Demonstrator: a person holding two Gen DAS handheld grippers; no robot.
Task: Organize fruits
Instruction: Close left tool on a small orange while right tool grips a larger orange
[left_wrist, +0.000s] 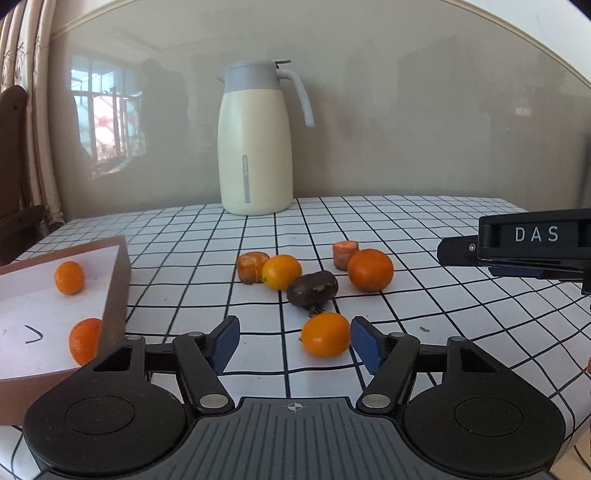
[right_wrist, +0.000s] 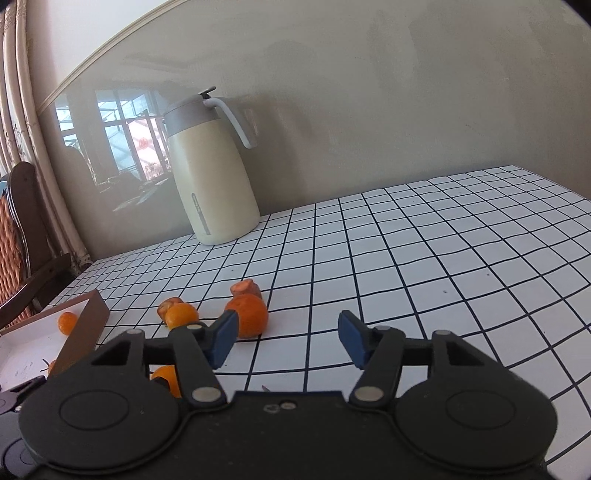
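My left gripper (left_wrist: 294, 341) is open, its blue pads either side of a small orange fruit (left_wrist: 325, 334) that lies near the right pad. Behind it lie a dark brown rotten fruit (left_wrist: 312, 288), a yellow-orange fruit (left_wrist: 281, 271), a larger orange (left_wrist: 370, 270) and two cut orange pieces (left_wrist: 252, 266) (left_wrist: 345, 254). A cardboard box (left_wrist: 117, 291) at the left holds two oranges (left_wrist: 69, 277) (left_wrist: 85, 340). My right gripper (right_wrist: 287, 338) is open and empty above the cloth, right of the larger orange (right_wrist: 248, 316); it also shows at the right in the left wrist view (left_wrist: 517, 245).
A cream thermos jug (left_wrist: 255, 147) stands at the back by the wall. The table has a white checked cloth (left_wrist: 424, 229). A wooden chair (right_wrist: 26, 236) stands beyond the table's left edge. The box (right_wrist: 83, 325) shows at left in the right wrist view.
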